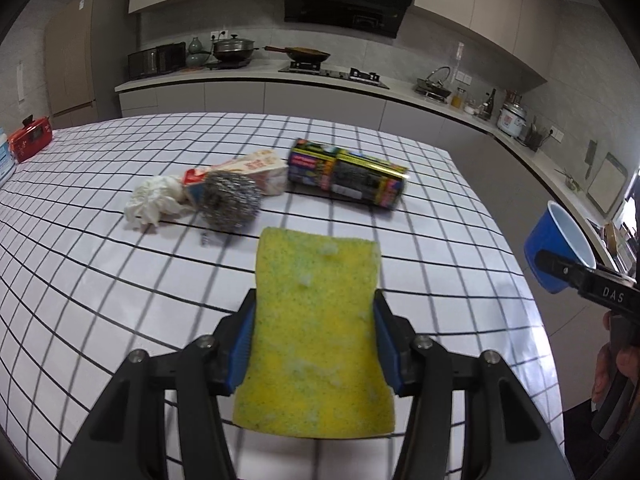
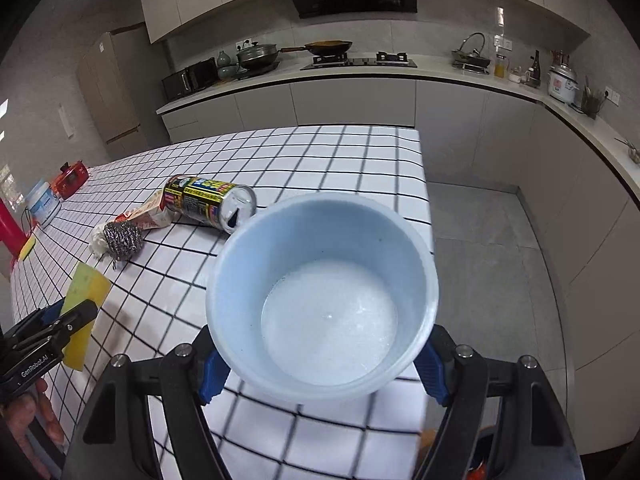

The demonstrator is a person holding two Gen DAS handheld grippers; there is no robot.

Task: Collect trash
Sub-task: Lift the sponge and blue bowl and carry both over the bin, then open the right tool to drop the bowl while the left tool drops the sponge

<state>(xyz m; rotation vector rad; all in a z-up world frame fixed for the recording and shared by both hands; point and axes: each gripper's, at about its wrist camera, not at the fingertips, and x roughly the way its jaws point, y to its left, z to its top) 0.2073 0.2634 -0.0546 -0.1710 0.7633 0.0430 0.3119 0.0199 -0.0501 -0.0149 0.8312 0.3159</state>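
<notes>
Kitchen, checked table (image 1: 120, 280). Left gripper (image 1: 316, 344) clamping yellow sponge (image 1: 320, 328), frame centre; right gripper (image 2: 320, 364) clamping blue cup (image 2: 320, 292), lower centre. Carrying both: keeping squeeze steady, cup upright, clearing can (image 1: 348, 178) and scourer (image 1: 230, 200) upper centre.

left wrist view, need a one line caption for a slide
Left claw holds a yellow sponge over the checked table, where a tissue, scourer, carton and can lie.

My right gripper (image 2: 320, 360) clamps a blue cup (image 2: 322, 296), its empty white inside facing up. At far left my left gripper (image 2: 74, 320) pinches a yellow sponge (image 2: 86, 292) above the checked table (image 2: 320, 160).
</notes>
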